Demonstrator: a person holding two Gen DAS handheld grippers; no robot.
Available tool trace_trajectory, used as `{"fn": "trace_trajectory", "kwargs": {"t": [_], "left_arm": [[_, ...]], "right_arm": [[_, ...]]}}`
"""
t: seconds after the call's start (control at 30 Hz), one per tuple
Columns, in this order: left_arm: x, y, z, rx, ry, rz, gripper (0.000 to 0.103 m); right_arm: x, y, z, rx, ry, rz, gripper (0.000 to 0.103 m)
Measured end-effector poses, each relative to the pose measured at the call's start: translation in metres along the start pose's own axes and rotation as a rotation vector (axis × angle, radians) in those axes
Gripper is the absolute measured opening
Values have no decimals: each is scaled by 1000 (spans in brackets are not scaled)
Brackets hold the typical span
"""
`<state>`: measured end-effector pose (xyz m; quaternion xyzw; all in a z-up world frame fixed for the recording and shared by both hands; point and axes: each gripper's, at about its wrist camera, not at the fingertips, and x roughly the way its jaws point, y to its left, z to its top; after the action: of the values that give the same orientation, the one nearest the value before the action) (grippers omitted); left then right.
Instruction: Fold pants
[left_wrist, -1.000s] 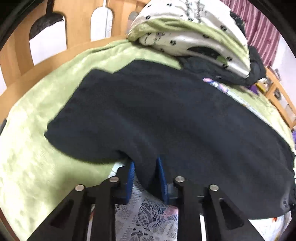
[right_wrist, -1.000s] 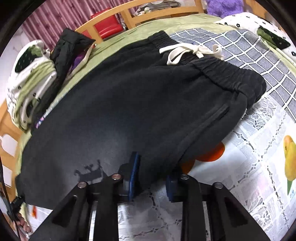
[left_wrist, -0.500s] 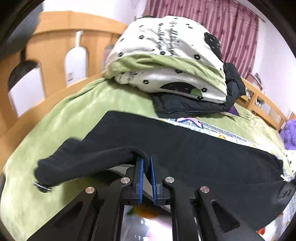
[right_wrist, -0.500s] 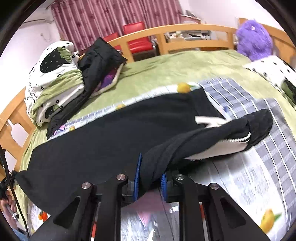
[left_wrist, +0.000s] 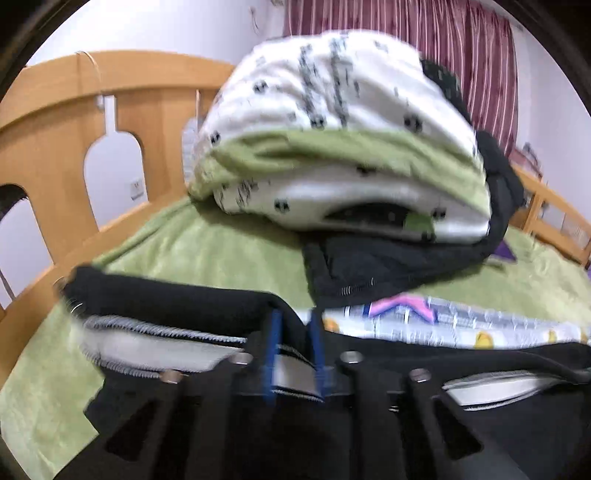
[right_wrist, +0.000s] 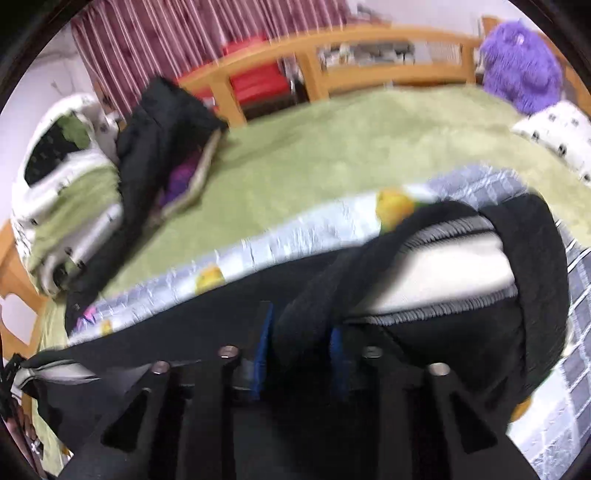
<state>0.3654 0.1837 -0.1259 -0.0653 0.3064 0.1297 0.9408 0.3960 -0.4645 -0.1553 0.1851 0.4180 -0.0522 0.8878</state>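
Observation:
The black pants (left_wrist: 177, 299) are lifted off the bed, their near edge raised so the white lining shows. My left gripper (left_wrist: 295, 325) is shut on the pants near the leg end, with black cloth between its blue pads. My right gripper (right_wrist: 299, 332) is shut on the pants (right_wrist: 532, 295) near the waistband, a thick roll of black cloth between its pads. The white inside of the waist (right_wrist: 436, 273) faces the right wrist camera. Both views are blurred by motion.
A folded white and green quilt (left_wrist: 332, 147) and a black jacket (left_wrist: 388, 266) lie beyond the pants. The green bed cover (right_wrist: 332, 155) and patterned sheet (right_wrist: 258, 254) lie beneath. A wooden bed rail (left_wrist: 66, 122) and a purple plush toy (right_wrist: 521, 62) border the bed.
Both grippers have lifted the near edge of the pants and carried it up and away across the bed, over the rest of the pants. Both cameras now look more level.

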Motion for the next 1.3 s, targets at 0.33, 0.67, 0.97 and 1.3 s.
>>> {"fn": "trace_trajectory", "kwargs": {"t": [0.33, 0.67, 0.97, 1.3], "left_arm": [[-51, 25, -52, -48, 65, -63, 78], [-48, 51, -141, -187, 302, -173, 73], [-8, 60, -124, -264, 297, -165, 70], [5, 52, -110, -222, 259, -91, 14]], "right_arm": [[-56, -18, -77, -49, -3, -7, 52], [-78, -58, -165, 7, 75, -27, 52], [-45, -79, -138, 159, 40, 48, 53], [-4, -77, -97, 235, -4, 19, 20]]}}
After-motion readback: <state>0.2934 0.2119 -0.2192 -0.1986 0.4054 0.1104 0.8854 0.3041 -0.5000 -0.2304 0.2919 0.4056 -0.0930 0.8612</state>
